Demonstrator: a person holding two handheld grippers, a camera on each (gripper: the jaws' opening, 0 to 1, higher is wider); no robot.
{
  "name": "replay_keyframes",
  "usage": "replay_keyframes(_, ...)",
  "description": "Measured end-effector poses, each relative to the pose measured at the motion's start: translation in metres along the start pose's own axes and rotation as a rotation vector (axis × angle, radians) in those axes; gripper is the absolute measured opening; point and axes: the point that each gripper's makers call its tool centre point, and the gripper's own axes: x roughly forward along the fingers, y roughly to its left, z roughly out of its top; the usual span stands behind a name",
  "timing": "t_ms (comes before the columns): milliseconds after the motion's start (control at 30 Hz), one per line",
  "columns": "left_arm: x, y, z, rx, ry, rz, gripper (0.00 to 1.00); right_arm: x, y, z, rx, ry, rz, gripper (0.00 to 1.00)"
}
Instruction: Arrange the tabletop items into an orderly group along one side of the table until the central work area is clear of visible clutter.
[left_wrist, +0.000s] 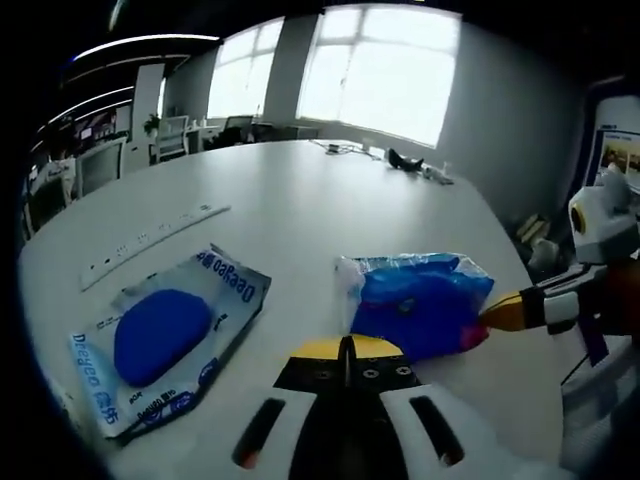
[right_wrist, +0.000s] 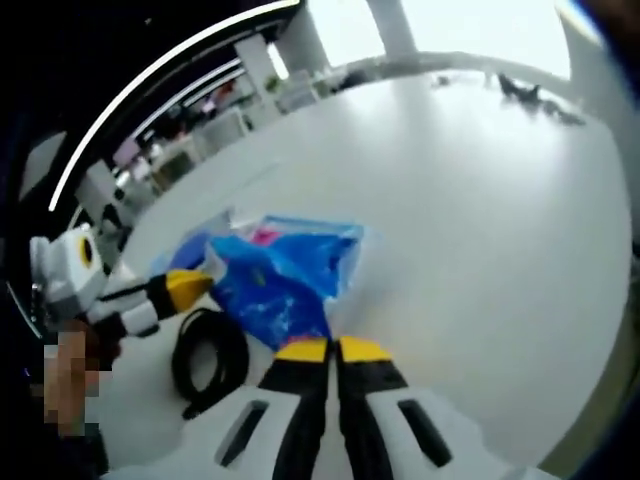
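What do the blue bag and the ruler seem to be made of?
The blue bag looks like thin, glossy plastic film: it is crinkled and partly see-through. The ruler seems to be clear or whitish hard plastic, flat with printed marks, though it is too small to be sure.

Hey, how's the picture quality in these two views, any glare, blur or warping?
Left gripper view: bright windows blow out white; fisheye bends the white table's edge; the flat clear pouch holding a blue oval pad stays fairly sharp. Right gripper view: softer and smeared, strongly tilted; the crumpled blue plastic bag is blurry, the background hazy.
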Motion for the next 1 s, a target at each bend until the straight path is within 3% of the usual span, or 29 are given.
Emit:
replay_keyframes(133, 0.001, -0.004, 0.005, 0.006, -0.012, -0.006, 0.0, 0.004, -0.008, 0.015, -0.13, -0.01, -0.018, 0.0)
replay_keyframes(633, 0.011, -0.004, 0.019, -0.049, -0.045, 0.035, 0.0, 0.038, -0.018, 0.076, -0.226, -0.028, 0.01, 0.0)
replay_keyframes(833, 0.02, 0.004, 0.027, -0.104, -0.069, 0.097, 0.0, 0.061, -0.017, 0.099, -0.293, -0.025, 0.041, 0.0)
replay_keyframes(933, 0.026, 0.009, 0.031, -0.201, -0.096, 0.111, 0.0, 0.07, -0.015, 0.111, -0.321, -0.036, 0.055, 0.0)
replay_keyframes(1000, 0.03, 0.013, 0.031, -0.203, -0.098, 0.119, 0.0, 0.076, -0.014, 0.118, -0.338, -0.044, 0.064, 0.0)
